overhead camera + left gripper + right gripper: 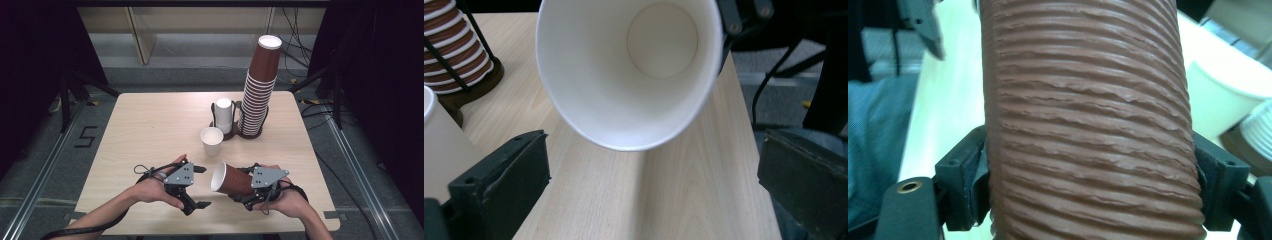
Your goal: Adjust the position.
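**Brown ribbed cup held sideways over the near edge of the table**

The right gripper (239, 192) clamps a brown paper cup (233, 178) across its ribbed wall, both jaws pressed against the corrugated sleeve. The cup lies on its side above the table (150, 125), its white mouth turned toward the left gripper (199, 186). In the left gripper view its smooth white inside shows bare down to the round bottom.

The left gripper's jaws stand wide apart with nothing between them, just beside the cup's mouth.

Farther back, a small white paper cup (212, 141) stands upright on the pale wood-grain tabletop, its visible inside bare. Behind it a dark wire holder (227, 134) carries an upturned white cup (224, 114), and beside that a second holder bears a tall leaning stack of brown ribbed cups (258, 95), mouths down, tapered and nested.
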`<state>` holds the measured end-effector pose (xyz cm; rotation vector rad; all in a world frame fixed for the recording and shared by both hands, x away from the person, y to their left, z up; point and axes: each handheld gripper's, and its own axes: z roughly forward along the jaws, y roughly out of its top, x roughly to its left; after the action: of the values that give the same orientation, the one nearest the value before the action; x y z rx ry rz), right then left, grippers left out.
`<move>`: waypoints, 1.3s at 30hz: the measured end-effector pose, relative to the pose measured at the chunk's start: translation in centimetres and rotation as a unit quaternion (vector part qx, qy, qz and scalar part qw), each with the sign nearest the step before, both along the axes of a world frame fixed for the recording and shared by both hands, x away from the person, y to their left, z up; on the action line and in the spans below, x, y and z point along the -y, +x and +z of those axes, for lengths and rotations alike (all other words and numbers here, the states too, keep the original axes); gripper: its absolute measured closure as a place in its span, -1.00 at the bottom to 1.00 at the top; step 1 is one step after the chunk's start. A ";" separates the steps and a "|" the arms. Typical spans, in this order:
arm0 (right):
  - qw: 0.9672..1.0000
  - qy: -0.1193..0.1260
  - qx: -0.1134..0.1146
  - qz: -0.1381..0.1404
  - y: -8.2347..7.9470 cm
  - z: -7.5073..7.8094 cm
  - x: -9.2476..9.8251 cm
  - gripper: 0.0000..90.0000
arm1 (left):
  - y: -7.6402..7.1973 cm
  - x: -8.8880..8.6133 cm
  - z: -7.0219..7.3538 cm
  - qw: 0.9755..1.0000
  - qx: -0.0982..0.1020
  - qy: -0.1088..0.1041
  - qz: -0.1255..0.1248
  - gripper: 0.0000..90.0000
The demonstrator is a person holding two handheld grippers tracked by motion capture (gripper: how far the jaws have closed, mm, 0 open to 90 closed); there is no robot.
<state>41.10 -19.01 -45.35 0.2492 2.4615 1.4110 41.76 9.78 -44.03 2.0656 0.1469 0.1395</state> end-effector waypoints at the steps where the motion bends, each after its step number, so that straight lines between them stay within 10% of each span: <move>1: 1.000 0.011 0.012 -0.002 0.2 -0.2 0.1 -0.54 | 0.1 -0.1 0.0 1.000 -0.001 -0.006 0.002 -1.00; 11: 0.997 0.070 0.012 -0.043 0.1 -1.4 0.7 -0.55 | 0.3 -1.5 0.3 0.999 -0.020 -0.022 0.017 -1.00; 39: 0.995 0.081 0.025 -0.045 0.1 -1.8 0.6 -0.55 | 1.2 -1.0 0.8 0.996 -0.049 -0.068 0.027 -1.00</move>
<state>41.23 -19.63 -47.18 0.3510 2.2678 1.5591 42.96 10.78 -43.26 1.9339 0.2661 0.0589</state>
